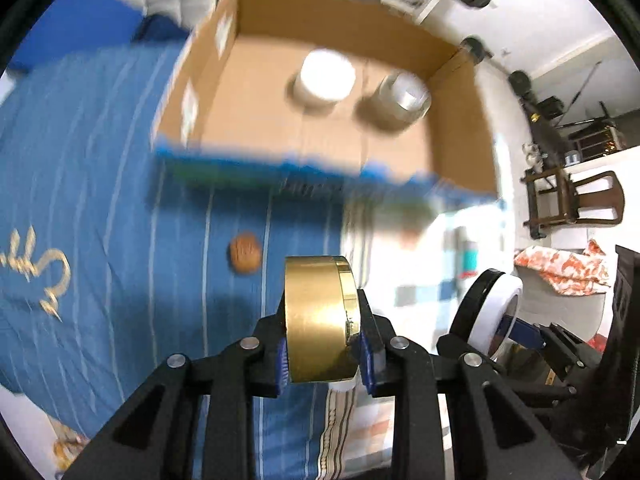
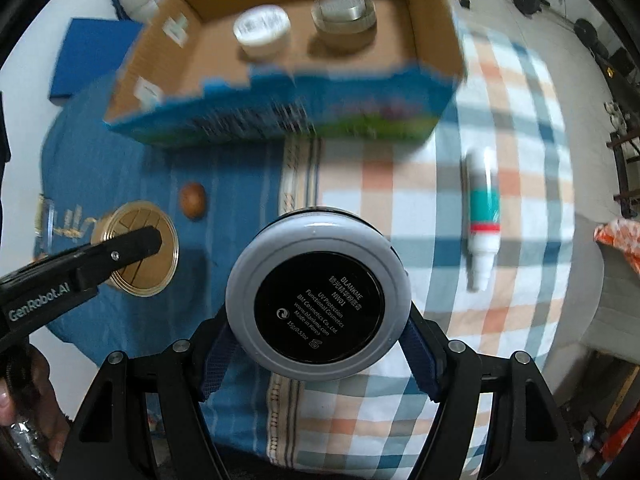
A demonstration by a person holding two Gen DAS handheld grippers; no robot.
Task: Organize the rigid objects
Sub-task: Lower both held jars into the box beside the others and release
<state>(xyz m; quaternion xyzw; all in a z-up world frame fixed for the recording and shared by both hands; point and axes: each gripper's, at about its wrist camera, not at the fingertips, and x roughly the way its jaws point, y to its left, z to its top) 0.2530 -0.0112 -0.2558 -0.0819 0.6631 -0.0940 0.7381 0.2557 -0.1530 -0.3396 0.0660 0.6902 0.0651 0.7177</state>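
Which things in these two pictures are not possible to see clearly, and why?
- Printing on the cardboard box's front wall: motion blur, both views.
- Top face of the white compact: turned away, right wrist view.
- Label text on the tube: blurred, too small.
- Small brown object: too blurred to identify.

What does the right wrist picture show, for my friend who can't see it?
The right gripper holds a round white compact, its black label facing the camera. Ahead, an open cardboard box holds a white-lidded jar and a clear jar; a tube and a walnut lie on the cloth.
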